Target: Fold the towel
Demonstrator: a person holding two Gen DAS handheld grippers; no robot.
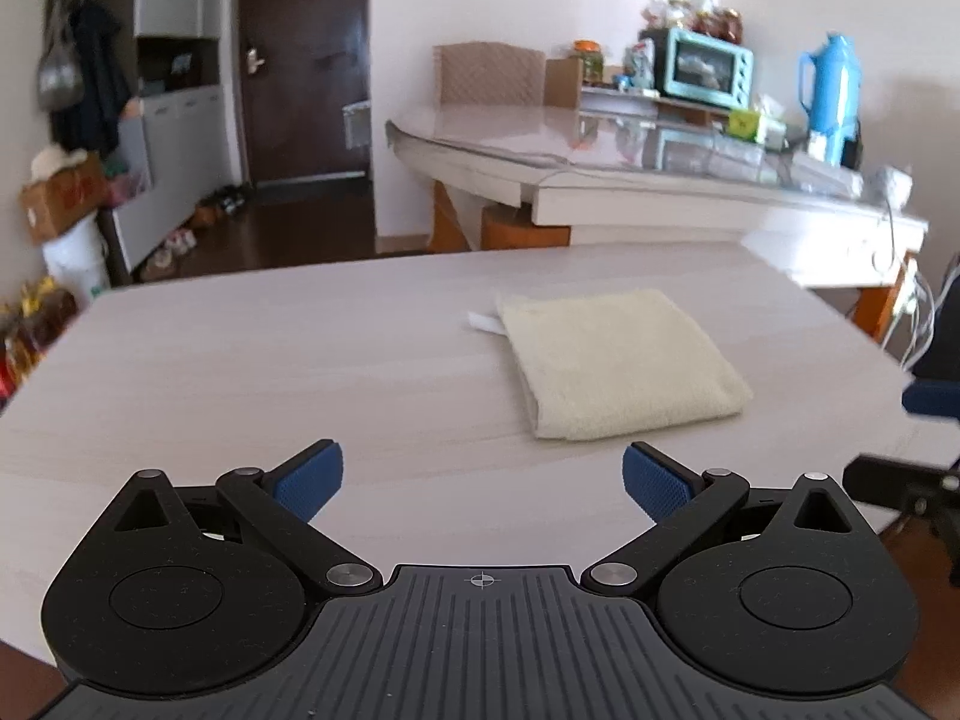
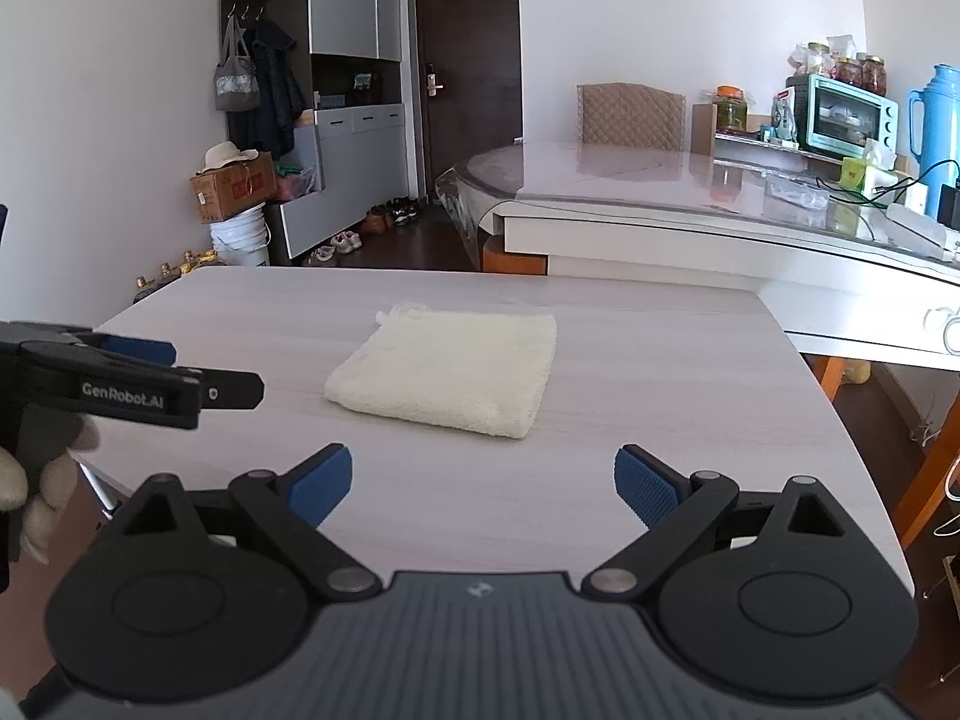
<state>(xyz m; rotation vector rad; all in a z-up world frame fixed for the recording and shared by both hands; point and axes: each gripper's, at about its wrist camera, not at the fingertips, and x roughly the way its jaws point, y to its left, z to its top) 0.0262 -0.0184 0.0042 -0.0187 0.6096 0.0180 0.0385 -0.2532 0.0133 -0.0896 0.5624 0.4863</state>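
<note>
Where wood-grain table [image 2: 660, 372] ends, dark door [image 2: 468, 72].

Right gripper [image 1: 894, 489]: only a blurred black part shows at the right edge of the left wrist view; finger spacing unreadable there.
Left gripper [image 2: 180, 375]: cut off by the left edge of the right wrist view, seen side-on.
Gloved hand [image 2: 30, 492]: lower left, mostly out of frame.
Towel [image 1: 618, 363]: white tag [image 1: 485, 321] partly tucked beneath the far left corner; printing too small to read.
Jars [image 2: 852, 69] on the toaster oven [image 2: 849, 117]: contents indistinct.
</note>
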